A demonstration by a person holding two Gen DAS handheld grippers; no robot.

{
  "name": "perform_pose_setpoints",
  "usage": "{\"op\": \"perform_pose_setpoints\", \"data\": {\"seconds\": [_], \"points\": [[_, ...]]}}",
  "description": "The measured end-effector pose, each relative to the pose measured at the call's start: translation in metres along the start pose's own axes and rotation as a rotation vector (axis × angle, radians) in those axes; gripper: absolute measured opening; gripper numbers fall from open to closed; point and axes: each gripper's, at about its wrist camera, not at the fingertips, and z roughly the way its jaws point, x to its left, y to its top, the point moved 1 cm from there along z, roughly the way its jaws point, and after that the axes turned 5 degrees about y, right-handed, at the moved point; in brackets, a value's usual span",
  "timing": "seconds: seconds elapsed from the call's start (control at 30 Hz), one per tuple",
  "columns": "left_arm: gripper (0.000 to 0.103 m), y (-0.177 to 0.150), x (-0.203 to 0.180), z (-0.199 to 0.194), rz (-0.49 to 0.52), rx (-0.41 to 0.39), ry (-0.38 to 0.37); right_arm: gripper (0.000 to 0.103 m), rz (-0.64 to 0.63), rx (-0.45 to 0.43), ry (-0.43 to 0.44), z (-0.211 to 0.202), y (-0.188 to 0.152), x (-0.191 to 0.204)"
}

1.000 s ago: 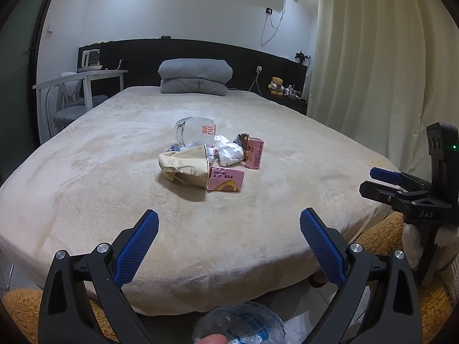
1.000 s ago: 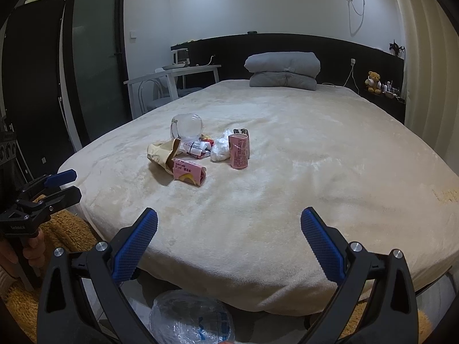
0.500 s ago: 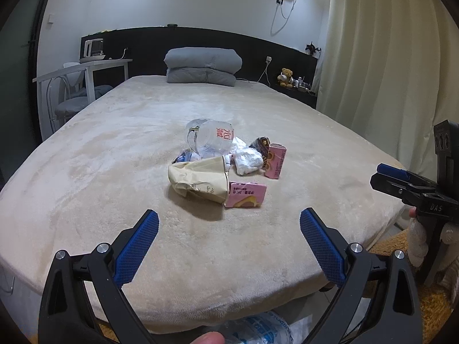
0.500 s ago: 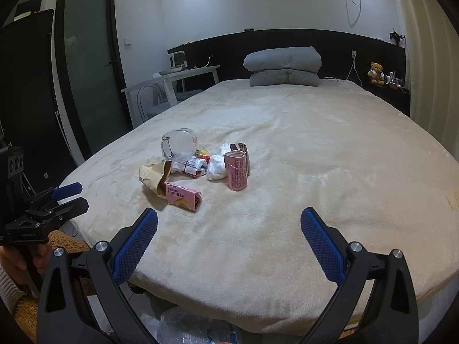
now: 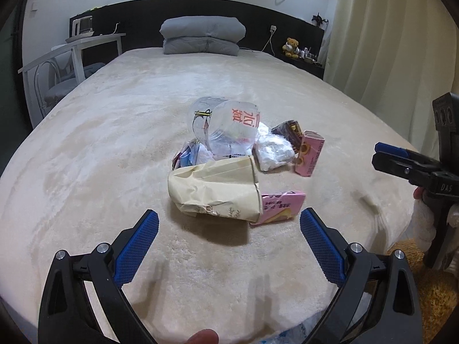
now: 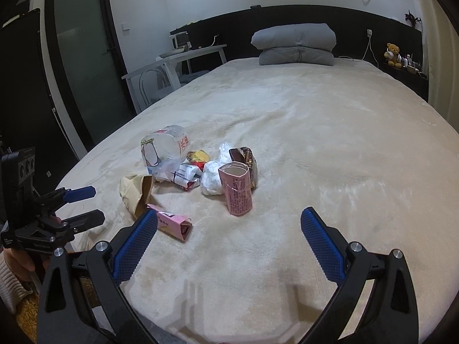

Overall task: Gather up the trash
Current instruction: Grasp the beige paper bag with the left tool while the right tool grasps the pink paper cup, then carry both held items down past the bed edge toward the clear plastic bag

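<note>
A pile of trash lies on the beige bed (image 5: pixel 86 172): a crushed beige paper cup (image 5: pixel 215 192), a flat pink carton (image 5: pixel 281 206), a clear plastic cup (image 5: pixel 229 126), a white tissue wad (image 5: pixel 272 150), an upright pink carton (image 5: pixel 311 157) and a dark wrapper (image 5: pixel 289 132). My left gripper (image 5: pixel 229 229) is open and empty, just short of the paper cup. My right gripper (image 6: pixel 229 229) is open and empty, near the upright pink carton (image 6: pixel 236 190) and the flat pink carton (image 6: pixel 172 225). Each gripper shows in the other's view, the right (image 5: pixel 401 160) and the left (image 6: pixel 77 203).
A grey folded duvet (image 5: pixel 202 35) lies at the headboard. A white desk and chair (image 5: pixel 71 57) stand left of the bed, curtains (image 5: pixel 387 43) on the right. A plastic bag (image 5: pixel 301 332) shows below the bed's near edge. A dark door (image 6: pixel 83 57) is on the left.
Both grippers have moved forward over the bed towards the trash pile, which looks larger and nearer. Both stayed open.
</note>
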Motion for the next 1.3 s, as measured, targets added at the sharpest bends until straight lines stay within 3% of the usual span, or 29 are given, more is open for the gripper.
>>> {"op": "perform_pose_setpoints", "data": {"seconds": [0.23, 0.53, 0.6, 0.73, 0.87, 0.9, 1.3], "points": [[0.097, 0.015, 0.010, 0.030, 0.008, 0.036, 0.003, 0.098, -0.040, 0.066, -0.001, 0.044, 0.012, -0.008], [0.097, 0.026, 0.013, 0.053, 0.061, 0.054, 0.000, 0.080, -0.011, 0.129, 0.025, 0.083, 0.021, -0.022], [0.097, 0.027, 0.016, 0.057, 0.054, 0.074, -0.031, 0.080, -0.009, 0.137, 0.030, 0.088, 0.022, -0.023], [0.097, 0.026, 0.015, 0.064, 0.055, 0.091, -0.068, 0.066, -0.018, 0.167, 0.038, 0.098, 0.023, -0.024], [0.095, 0.026, 0.011, 0.066, 0.057, 0.097, -0.081, 0.041, -0.030, 0.168, 0.031, 0.098, 0.022, -0.021], [0.087, 0.026, 0.010, 0.065, 0.059, 0.091, -0.081, 0.038, -0.034, 0.162, 0.030, 0.097, 0.022, -0.021], [0.084, 0.032, 0.019, 0.050, 0.038, 0.044, -0.071, 0.036, -0.022, 0.110, 0.022, 0.076, 0.023, -0.019]]}}
